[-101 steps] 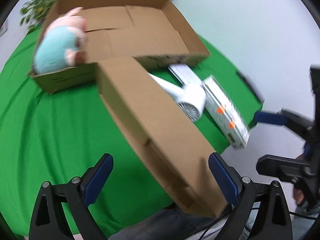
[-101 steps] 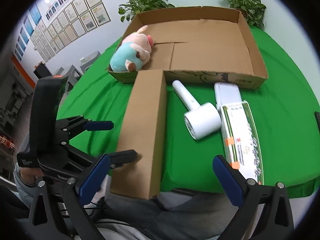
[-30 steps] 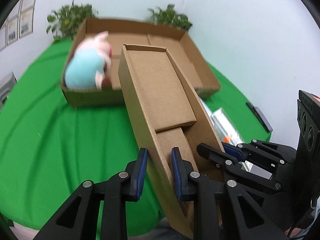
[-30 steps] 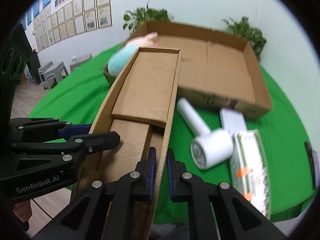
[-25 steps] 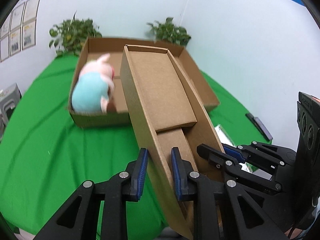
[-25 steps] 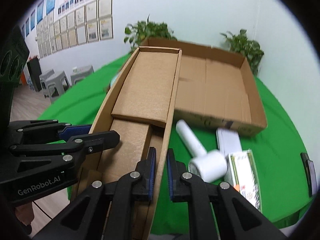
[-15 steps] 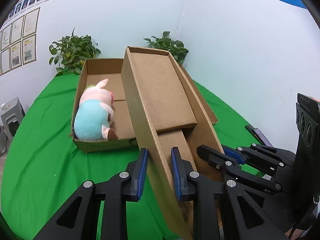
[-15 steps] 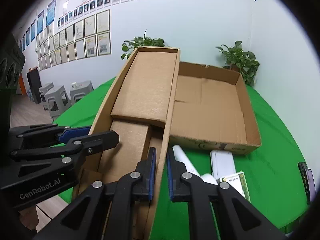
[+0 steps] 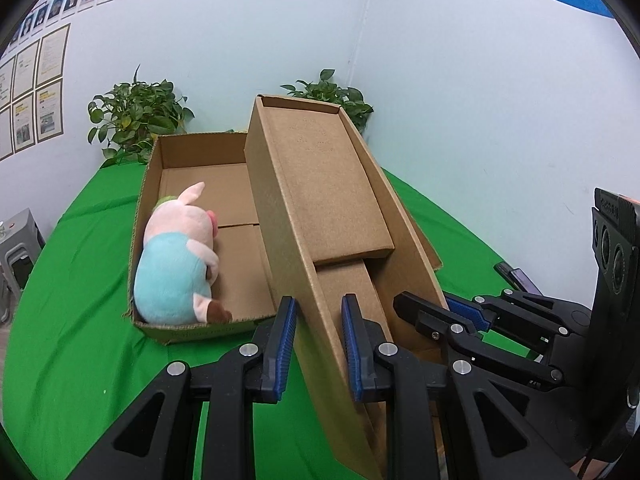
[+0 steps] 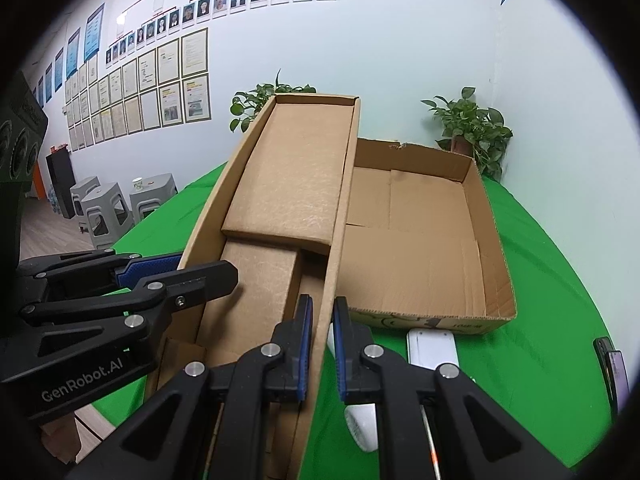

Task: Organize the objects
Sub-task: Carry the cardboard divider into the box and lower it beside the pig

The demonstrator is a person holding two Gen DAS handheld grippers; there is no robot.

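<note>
Left gripper (image 9: 317, 340), right gripper (image 10: 321, 340): each clamped on a side wall of narrow box (image 9: 320, 184).
Narrow box tilted over tray (image 10: 494, 260); pig (image 9: 176, 262) inside tray.

Long narrow brown cardboard lid (image 9: 320, 216) runs from bottom centre of both frames up to upper centre, tilted, far end raised over the wide shallow brown cardboard box (image 10: 440, 240). Left gripper (image 9: 316, 336) straddles the lid's left wall; right gripper (image 10: 320, 340) straddles its right wall. Pink-and-blue plush pig (image 9: 176, 264) lies in the box, left of the lid. White flat rectangular item (image 10: 432, 348), possibly a case, sits below the box, lower right, on the green tablecloth (image 9: 72, 352).
</note>
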